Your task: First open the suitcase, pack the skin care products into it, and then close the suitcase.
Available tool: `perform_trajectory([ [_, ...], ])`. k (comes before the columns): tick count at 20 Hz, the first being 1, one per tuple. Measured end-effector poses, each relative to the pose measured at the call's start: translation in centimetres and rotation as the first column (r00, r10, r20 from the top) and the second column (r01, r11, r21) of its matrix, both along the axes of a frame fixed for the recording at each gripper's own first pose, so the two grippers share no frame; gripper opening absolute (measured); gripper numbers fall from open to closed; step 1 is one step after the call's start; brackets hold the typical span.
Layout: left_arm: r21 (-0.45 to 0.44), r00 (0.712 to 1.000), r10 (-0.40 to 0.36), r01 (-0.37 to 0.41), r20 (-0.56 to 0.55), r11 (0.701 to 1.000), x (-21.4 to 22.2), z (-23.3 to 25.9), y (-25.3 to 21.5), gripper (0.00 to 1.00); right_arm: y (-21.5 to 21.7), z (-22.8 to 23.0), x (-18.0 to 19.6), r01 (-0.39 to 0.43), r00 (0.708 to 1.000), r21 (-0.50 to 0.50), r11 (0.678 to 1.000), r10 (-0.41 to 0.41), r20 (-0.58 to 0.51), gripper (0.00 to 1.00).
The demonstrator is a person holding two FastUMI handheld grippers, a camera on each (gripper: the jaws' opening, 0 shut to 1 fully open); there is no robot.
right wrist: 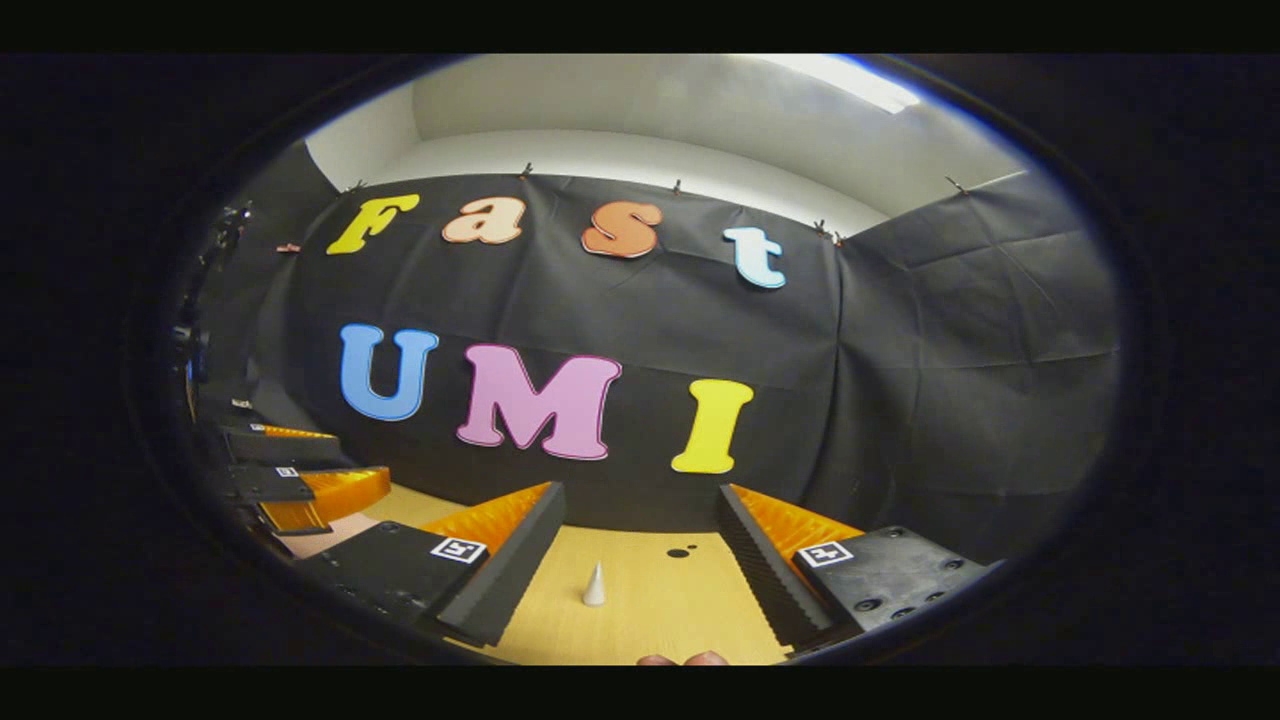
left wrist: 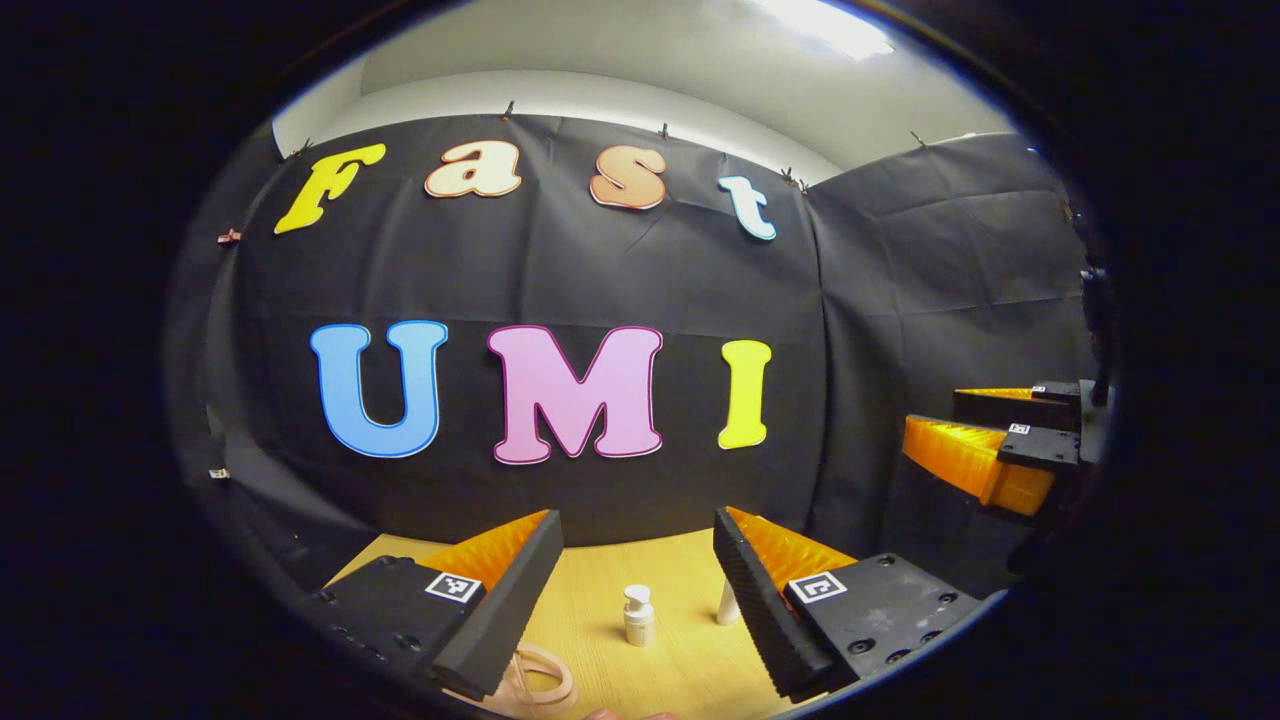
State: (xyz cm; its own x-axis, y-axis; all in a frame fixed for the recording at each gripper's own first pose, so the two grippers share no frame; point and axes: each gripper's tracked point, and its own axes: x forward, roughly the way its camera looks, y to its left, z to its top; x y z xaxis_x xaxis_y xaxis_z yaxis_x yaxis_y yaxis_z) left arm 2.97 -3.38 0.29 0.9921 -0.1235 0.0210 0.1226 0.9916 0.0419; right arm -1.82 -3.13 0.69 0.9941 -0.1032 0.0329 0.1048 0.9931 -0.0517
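Note:
A small white pump bottle [left wrist: 638, 615] stands upright on the wooden table [left wrist: 660, 580], straight ahead of my left gripper [left wrist: 637, 525], which is open and holds nothing. A white tube [left wrist: 728, 603] stands just behind that gripper's right finger, partly hidden by it. A pale pink loop [left wrist: 545, 685] lies at the bottom edge; I cannot tell what it belongs to. My right gripper [right wrist: 641, 492] is open too, with a white cone-shaped item [right wrist: 594, 585] standing on the table [right wrist: 660, 600] in front of it.
The right gripper [left wrist: 932, 410] hovers open at the right of the left gripper view. The left gripper [right wrist: 360, 457] is at the left of the right gripper view, above a pale pink surface [right wrist: 320, 535]. Two dark spots [right wrist: 680, 552] mark the table. Black cloth walls close the back.

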Motion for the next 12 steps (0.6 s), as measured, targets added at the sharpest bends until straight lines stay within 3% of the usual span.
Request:
perform_trajectory([
  [4, 0.007, 0.999, -0.005, 0.006, -0.049, 1.0, -0.2, -2.3, 0.3, 0.96, 0.7, -0.9, 0.2, -0.014, 1.0, 0.014, 1.0, 0.015, -0.019, 0.96],
  [9, 0.084, 0.988, 0.037, -0.025, -0.147, 0.996, 0.1, -8.3, 1.5, 0.96, 0.6, -3.2, -0.2, -0.015, 0.999, 0.059, 0.998, 0.017, -0.04, 0.97],
  [12, 0.057, 0.967, 0.052, -0.039, -0.249, 0.998, 0.1, -13.0, 1.5, 0.96, 0.7, -5.4, 0.0, -0.058, 0.995, 0.065, 0.996, 0.063, -0.083, 0.96],
])
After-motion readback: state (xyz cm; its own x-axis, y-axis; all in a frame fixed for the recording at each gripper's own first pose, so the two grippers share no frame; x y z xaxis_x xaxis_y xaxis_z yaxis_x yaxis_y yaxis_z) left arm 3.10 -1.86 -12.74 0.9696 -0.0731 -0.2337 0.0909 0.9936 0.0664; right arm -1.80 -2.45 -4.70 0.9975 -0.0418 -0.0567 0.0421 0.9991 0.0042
